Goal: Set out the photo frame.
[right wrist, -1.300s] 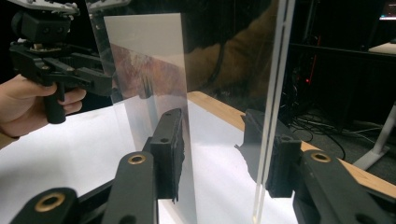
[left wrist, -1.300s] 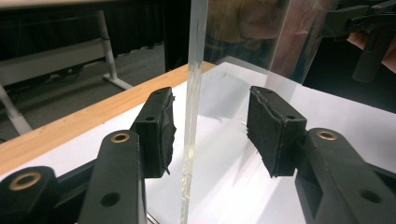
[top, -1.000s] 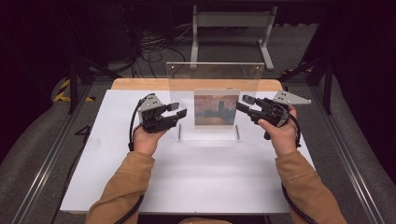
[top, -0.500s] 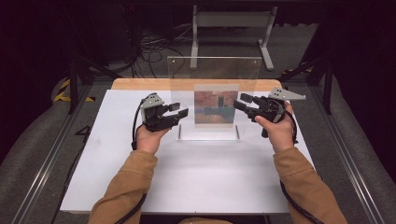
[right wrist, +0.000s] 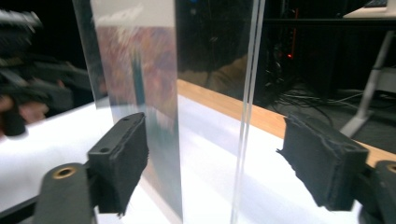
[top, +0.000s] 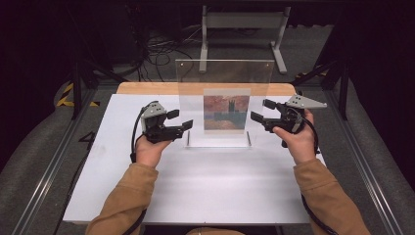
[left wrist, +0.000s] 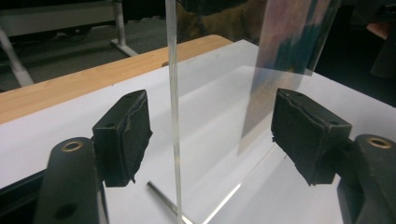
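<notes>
- Two tan sleeves reach in over a smooth matte white table [top: 205,191], each hand holding black tongs.
- The left tongs [top: 182,121] sit at the left edge of a clear acrylic frame [top: 224,78]; jaws spread wide, gripping nothing. In the left gripper view the left tongs [left wrist: 212,128] straddle the thin upright edge of the clear acrylic frame [left wrist: 173,107], with rough, ragged black foam pads [left wrist: 126,135] standing apart from the sheet on both sides.
- The right tongs [top: 258,110], topped by a grey three-cornered plate [top: 306,102], flank the frame's right edge, jaws likewise wide and empty. In the right gripper view the right tongs [right wrist: 224,158] bracket the edge of the acrylic frame [right wrist: 247,93], pads clear of it.
- The frame stands upright mid-table: a glossy, flat rectangular pane with small corner studs, and two thin metal rods [top: 188,138] at its foot.
- Inside it sits a rectangular printed picture [top: 226,112], in blurred reds, oranges and blue-green with a pale border.
- A light wooden strip [top: 147,88] edges the table's far side.
- Beyond lie grey floor, tangled cables [top: 161,49] and a grey metal stand [top: 242,22].
</notes>
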Action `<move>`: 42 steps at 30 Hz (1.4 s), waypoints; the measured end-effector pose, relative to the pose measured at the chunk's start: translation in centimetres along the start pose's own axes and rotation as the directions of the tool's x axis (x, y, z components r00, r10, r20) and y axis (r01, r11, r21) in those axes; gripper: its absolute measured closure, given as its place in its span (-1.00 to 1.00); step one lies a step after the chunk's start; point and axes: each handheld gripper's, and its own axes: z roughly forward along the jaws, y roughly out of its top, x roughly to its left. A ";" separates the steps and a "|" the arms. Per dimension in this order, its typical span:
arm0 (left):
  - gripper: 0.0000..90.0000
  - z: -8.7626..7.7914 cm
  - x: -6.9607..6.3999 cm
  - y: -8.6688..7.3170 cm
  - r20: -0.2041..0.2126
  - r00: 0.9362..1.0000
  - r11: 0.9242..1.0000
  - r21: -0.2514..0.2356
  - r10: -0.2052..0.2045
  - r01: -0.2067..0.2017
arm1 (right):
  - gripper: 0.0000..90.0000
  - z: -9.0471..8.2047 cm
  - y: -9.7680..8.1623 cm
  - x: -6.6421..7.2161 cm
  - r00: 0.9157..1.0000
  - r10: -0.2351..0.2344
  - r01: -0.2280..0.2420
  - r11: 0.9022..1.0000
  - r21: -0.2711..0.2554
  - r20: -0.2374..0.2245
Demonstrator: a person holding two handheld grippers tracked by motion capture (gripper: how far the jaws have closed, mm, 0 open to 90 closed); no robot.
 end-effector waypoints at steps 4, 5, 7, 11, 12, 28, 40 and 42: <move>-0.48 -3.2 -0.8 -0.3 -0.002 1.000 1.000 -0.011 0.027 -0.027 | -0.62 -2.5 0.0 0.5 0.999 -0.035 0.034 0.999 0.034 0.016; -0.50 -3.9 -0.9 -0.3 -0.012 0.999 0.999 -0.010 0.041 -0.041 | -0.63 -3.2 0.1 0.6 0.999 -0.042 0.042 0.998 0.036 0.018; -0.54 -5.0 -1.1 -0.6 -0.015 0.999 0.999 -0.014 0.039 -0.039 | -0.67 -4.4 0.1 0.8 0.998 -0.050 0.049 0.998 0.040 0.024; -0.58 -6.8 -1.4 -1.3 -0.020 0.999 0.999 -0.006 0.034 -0.034 | -0.70 -6.3 0.1 1.2 0.998 -0.060 0.058 0.997 0.059 0.033; -0.59 -7.2 -1.4 -1.5 -0.020 0.999 0.999 -0.004 0.035 -0.035 | -0.71 -6.8 0.0 1.3 0.997 -0.062 0.060 0.996 0.062 0.035; -0.68 -10.5 -1.7 -7.3 -0.077 0.997 0.999 0.047 -0.009 0.013 | -0.74 -10.9 -5.2 2.7 0.993 -0.049 0.036 0.993 0.116 0.107; -0.70 -9.3 -1.4 -11.5 -0.128 0.991 0.998 0.053 0.039 -0.033 | -0.72 -10.0 -10.4 2.1 0.985 -0.041 0.014 0.987 0.161 0.166; -0.71 -8.6 -1.3 -12.0 -0.127 0.991 0.997 0.061 0.048 -0.040 | -0.74 -9.8 -11.1 2.0 0.987 -0.017 -0.009 0.987 0.162 0.160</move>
